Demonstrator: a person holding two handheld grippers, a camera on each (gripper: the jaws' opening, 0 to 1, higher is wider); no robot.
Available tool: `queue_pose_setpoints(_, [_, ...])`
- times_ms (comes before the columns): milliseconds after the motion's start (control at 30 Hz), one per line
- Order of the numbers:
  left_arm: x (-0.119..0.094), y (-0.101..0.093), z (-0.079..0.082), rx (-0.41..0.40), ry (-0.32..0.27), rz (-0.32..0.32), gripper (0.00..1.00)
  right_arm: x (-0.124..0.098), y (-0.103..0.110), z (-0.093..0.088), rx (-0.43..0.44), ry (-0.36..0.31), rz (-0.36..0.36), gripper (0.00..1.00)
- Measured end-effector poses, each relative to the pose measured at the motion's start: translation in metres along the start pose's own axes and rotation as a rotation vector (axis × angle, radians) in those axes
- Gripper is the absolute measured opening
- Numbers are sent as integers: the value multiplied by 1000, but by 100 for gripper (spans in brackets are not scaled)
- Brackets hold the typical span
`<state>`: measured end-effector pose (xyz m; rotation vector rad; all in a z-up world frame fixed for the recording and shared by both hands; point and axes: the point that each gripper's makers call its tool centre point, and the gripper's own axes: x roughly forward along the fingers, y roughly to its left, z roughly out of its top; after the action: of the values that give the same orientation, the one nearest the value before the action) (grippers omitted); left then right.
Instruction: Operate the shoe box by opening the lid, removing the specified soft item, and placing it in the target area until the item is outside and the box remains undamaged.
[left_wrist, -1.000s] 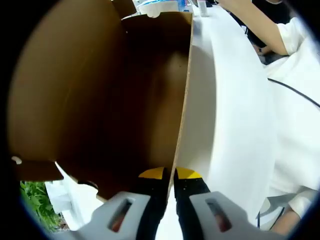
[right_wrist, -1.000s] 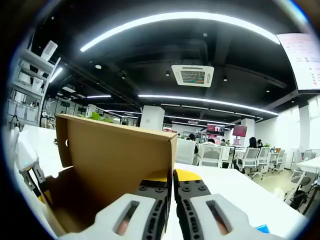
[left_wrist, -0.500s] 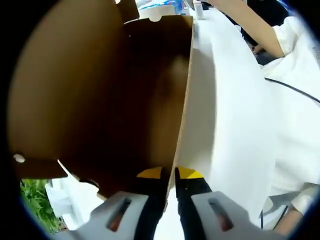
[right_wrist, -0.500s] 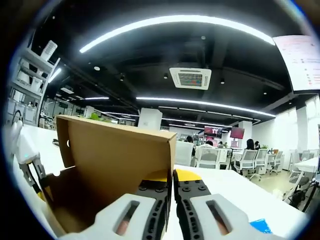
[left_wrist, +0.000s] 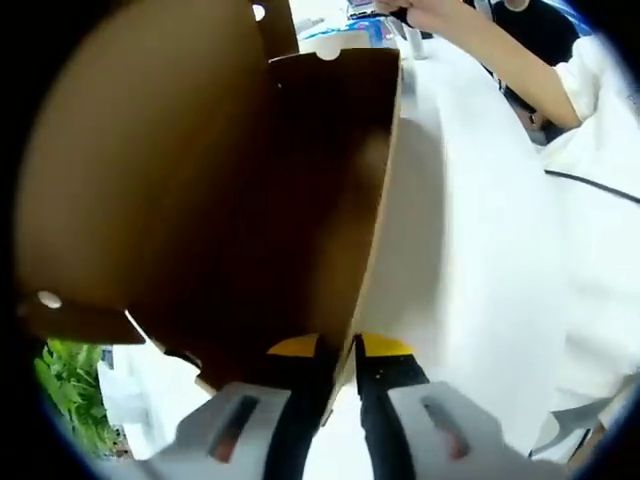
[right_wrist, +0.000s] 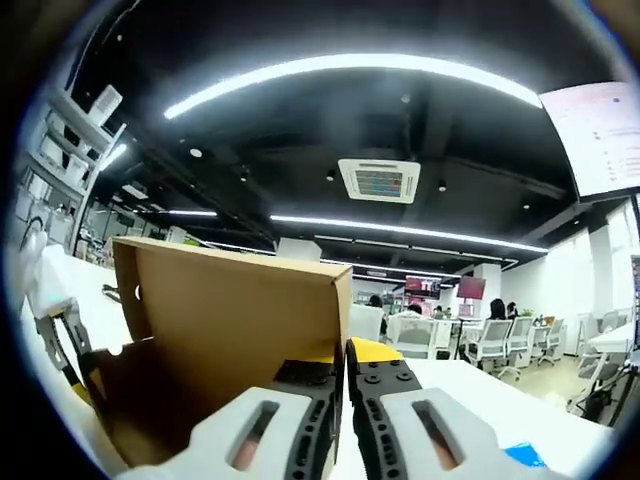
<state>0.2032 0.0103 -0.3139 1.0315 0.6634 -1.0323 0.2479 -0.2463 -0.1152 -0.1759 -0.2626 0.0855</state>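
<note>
Gripping a thin cardboard edge of the shoe box (left_wrist: 250, 200) between nearly closed jaws, both the left gripper (left_wrist: 338, 352) and right gripper (right_wrist: 344, 358) have its open brown interior to their left, the white table (left_wrist: 470, 260) to their right; no soft item is discernible inside.

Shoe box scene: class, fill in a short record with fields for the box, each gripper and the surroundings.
box: brown cardboard shoe box, lid open, inside dark, contents cannot be told
left gripper: jaws shut on the box's side wall
right gripper: jaws shut on the box's wall edge
surface: white table
surroundings: a person's white sleeve; office with ceiling lights
</note>
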Motion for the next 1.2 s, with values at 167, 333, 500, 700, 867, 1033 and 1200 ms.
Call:
queue_pose_setpoints(167, [0,3,1,-12,-8,1,15,-2,0,-9,0,0,1,0])
queue_pose_setpoints(333, [-1,1,4,3,-30,7,18,-7,-3,-17,-14,4,-17,0])
queue_pose_setpoints(500, [-8,4,14,-42,-97,2,23,-8,0,-23,-40,-19,-29,0])
queue_pose_setpoints(700, [-18,12,19,-32,-136,62,22,-8,-6,-23,-50,-30,-57,0])
queue_pose_setpoints(867, [-24,13,18,-28,-141,78,21,-6,-9,-32,-22,4,-60,0])
queue_pose_setpoints(1033, [-32,19,16,-30,-151,107,19,-7,-11,-35,-21,7,-66,0])
queue_pose_setpoints(1200, [-35,19,13,-23,-163,131,19,-8,-11,-36,-24,-1,-69,0])
